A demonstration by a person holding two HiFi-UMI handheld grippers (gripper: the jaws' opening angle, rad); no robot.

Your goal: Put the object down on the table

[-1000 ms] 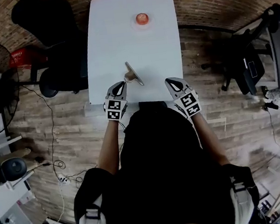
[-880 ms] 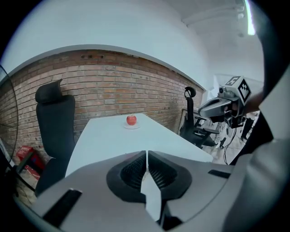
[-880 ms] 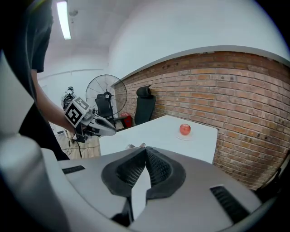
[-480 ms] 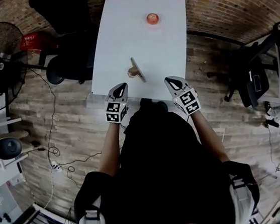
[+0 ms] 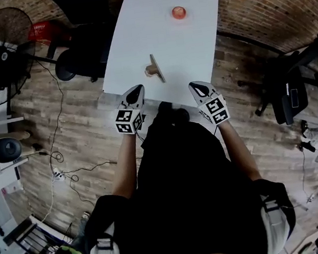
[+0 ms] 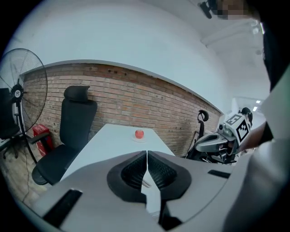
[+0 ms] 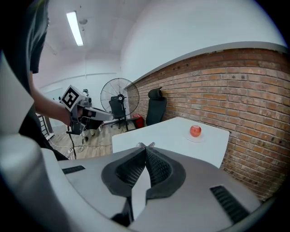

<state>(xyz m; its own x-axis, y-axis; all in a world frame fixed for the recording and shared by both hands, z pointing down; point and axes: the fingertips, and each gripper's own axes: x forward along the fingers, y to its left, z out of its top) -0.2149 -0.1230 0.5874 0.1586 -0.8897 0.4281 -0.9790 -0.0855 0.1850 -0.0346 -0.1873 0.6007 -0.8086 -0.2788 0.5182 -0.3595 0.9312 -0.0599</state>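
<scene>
Head cam steep down — gripper views low, fwd; all share table (image 5: 159,37).

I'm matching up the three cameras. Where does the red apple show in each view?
Head view: red apple top centre, at the white table's far end.
Left gripper view: red apple near the picture's centre.
Right gripper view: red apple right of centre, before the brick wall.
Shared landmark: the white table under it.

An office-like workroom — brick wall (image 6: 136,95), wood floor (image 5: 86,144), black office chair (image 6: 74,122), standing fan (image 5: 2,55), white table (image 5: 137,40)
</scene>
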